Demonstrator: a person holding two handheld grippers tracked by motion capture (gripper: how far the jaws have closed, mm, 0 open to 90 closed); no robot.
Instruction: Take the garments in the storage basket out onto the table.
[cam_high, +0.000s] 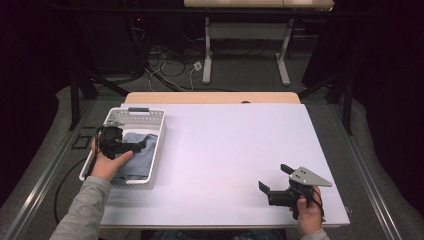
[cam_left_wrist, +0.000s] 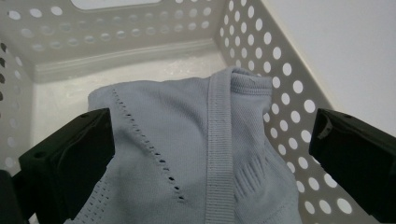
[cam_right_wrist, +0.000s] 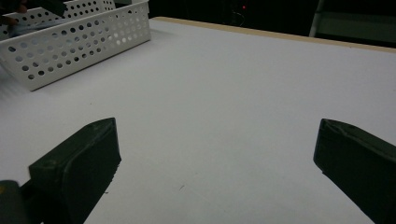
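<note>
A pale blue-grey knitted garment (cam_left_wrist: 201, 154) lies folded in a white perforated basket (cam_left_wrist: 280, 70). In the high view the basket (cam_high: 150, 116) stands at the table's left side with the garment (cam_high: 142, 157) inside it. My left gripper (cam_high: 132, 142) hovers over the basket, open. Its jaws stand wide on either side of the garment in the left gripper view (cam_left_wrist: 212, 128), not closed on it. My right gripper (cam_high: 273, 177) is open near the table's front right, with nothing between its jaws (cam_right_wrist: 217, 140).
The white table (cam_high: 225, 150) stretches between the basket and the right gripper. In the right gripper view the basket (cam_right_wrist: 79, 42) sits far off at the upper left. Another table's legs and cables (cam_high: 165, 65) lie on the floor behind.
</note>
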